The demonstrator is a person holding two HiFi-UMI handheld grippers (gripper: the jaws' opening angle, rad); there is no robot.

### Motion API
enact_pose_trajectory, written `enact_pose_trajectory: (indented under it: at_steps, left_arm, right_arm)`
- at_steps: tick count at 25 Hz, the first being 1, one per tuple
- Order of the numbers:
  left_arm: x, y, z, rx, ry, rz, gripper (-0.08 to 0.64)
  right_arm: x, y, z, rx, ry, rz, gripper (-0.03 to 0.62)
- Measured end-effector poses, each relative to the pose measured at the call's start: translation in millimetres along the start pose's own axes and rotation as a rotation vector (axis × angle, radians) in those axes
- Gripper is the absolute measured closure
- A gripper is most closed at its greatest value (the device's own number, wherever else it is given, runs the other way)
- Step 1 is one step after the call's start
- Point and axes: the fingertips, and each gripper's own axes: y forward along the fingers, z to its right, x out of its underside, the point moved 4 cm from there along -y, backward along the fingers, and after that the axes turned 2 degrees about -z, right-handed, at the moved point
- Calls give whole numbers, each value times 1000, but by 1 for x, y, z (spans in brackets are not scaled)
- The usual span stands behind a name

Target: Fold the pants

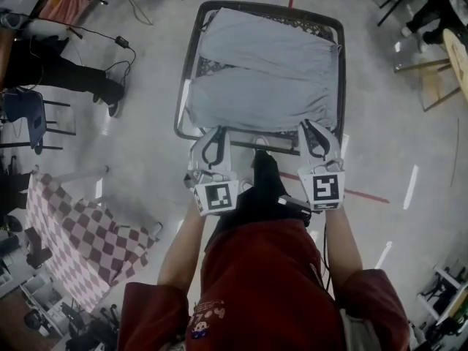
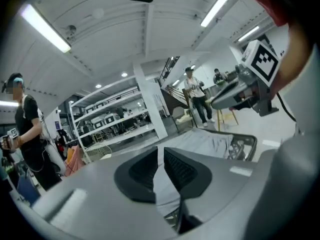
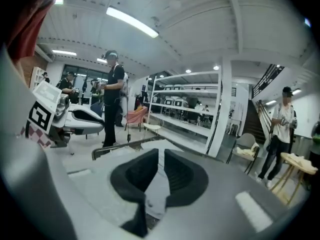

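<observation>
Symmetrically outstretched: left claw (image 1: 213, 131), right claw (image 1: 310, 126).

Wire-mesh table (image 1: 270, 6) mid-floor, dark tube frame. Red-white checkered cloth (image 1: 80, 232) well off its near-left corner. Red tape line (image 1: 365, 194) on the floor by the near-right corner. Black cable (image 1: 121, 42) far left. Wooden stool (image 1: 431, 79) far right. White shelving (image 2: 110, 119), ceiling strip light (image 2: 45, 29), bystander in black (image 3: 112, 99) in the background.
</observation>
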Motion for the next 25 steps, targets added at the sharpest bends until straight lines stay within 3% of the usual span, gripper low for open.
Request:
enact_pose_trajectory:
  at_steps: [4, 8, 13, 18, 25]
  left_arm:
    - [52, 23, 10, 136, 103, -165, 455]
    - [99, 47, 20, 272, 214, -293, 398]
    - [140, 70, 31, 424, 338, -448, 376]
    - [166, 85, 38, 544, 462, -542, 368]
    - [183, 98, 35, 609, 562, -600, 368]
  right_arm:
    - [43, 18, 1, -57, -65, -135, 545]
    - [87, 33, 4, -135, -195, -291, 512]
    - [143, 44, -2, -266, -344, -485, 482]
    - [186, 53, 6, -342, -480, -640, 465]
    - [219, 62, 46, -343, -628, -787, 465]
